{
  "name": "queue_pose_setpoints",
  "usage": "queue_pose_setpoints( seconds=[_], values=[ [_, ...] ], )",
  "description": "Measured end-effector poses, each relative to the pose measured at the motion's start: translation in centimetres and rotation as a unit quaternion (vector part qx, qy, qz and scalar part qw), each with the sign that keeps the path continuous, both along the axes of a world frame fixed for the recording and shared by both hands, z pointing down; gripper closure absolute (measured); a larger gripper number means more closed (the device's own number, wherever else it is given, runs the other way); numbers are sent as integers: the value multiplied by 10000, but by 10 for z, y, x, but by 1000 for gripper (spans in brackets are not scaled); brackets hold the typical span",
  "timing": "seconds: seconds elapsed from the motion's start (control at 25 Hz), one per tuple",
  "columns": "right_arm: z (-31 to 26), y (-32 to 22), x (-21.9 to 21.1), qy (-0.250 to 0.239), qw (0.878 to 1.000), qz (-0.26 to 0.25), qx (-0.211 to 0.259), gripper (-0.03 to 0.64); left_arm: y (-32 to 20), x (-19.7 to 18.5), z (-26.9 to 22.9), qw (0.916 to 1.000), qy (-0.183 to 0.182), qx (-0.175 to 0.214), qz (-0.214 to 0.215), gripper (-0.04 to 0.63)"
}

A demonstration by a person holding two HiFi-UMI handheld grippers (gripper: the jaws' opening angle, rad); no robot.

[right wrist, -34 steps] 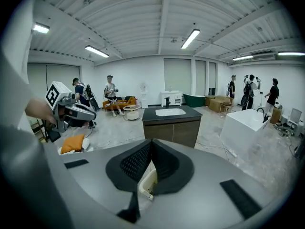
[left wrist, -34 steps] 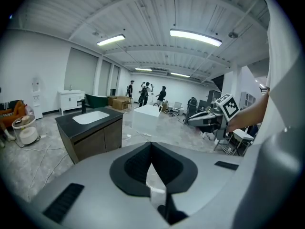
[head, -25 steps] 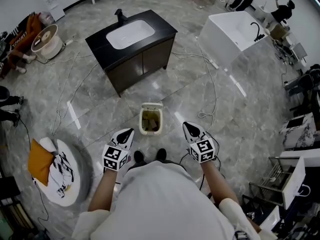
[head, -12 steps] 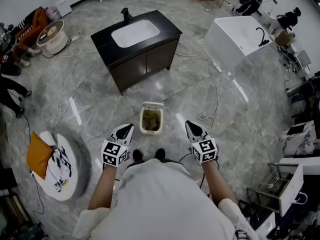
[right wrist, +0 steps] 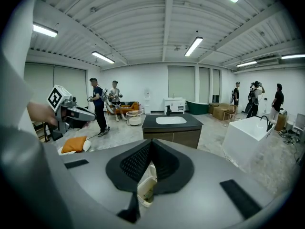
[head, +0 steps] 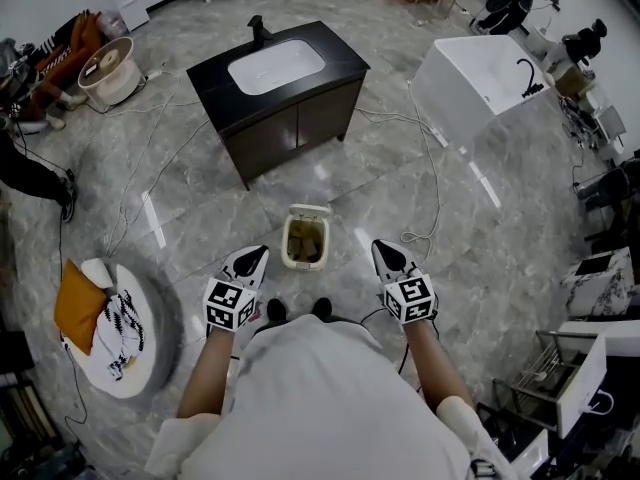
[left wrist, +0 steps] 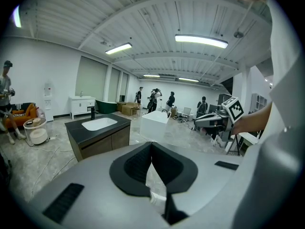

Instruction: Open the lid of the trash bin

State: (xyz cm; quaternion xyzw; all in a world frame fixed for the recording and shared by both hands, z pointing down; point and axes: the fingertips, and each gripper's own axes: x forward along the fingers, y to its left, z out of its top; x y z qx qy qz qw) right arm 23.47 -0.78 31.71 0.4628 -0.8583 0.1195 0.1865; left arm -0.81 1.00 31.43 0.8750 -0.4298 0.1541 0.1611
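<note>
A small cream trash bin [head: 305, 240] stands on the marble floor just ahead of my shoes [head: 276, 312]. Its lid [head: 306, 211] is tipped up at the far side and brownish contents show inside. My left gripper [head: 256, 254] hovers to the left of the bin, shut and empty. To the bin's right my right gripper [head: 381, 247] is held the same way, jaws together with nothing in them. In the right gripper view the bin [right wrist: 144, 189] shows below the closed jaws; the left gripper view shows only a white scrap of it [left wrist: 157, 197].
Beyond the bin are a black vanity with a white sink [head: 277, 69] and a white bathtub [head: 478, 76]. Cables [head: 428, 200] trail over the floor. A round white cushion with an orange pillow [head: 108, 330] lies left. A white rack [head: 582, 366] stands right.
The head view has shifted slightly, so the room sits a little lower in the frame. Both grippers stay shut beside the bin, and the lid stays up.
</note>
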Motion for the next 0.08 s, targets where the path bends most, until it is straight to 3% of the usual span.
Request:
queue_pose_setpoints(
  seconds=[0.08],
  values=[
    [0, -1, 1, -10, 10000, 18, -11, 588, -1, -1, -1, 10000, 0, -2, -10, 578]
  ],
)
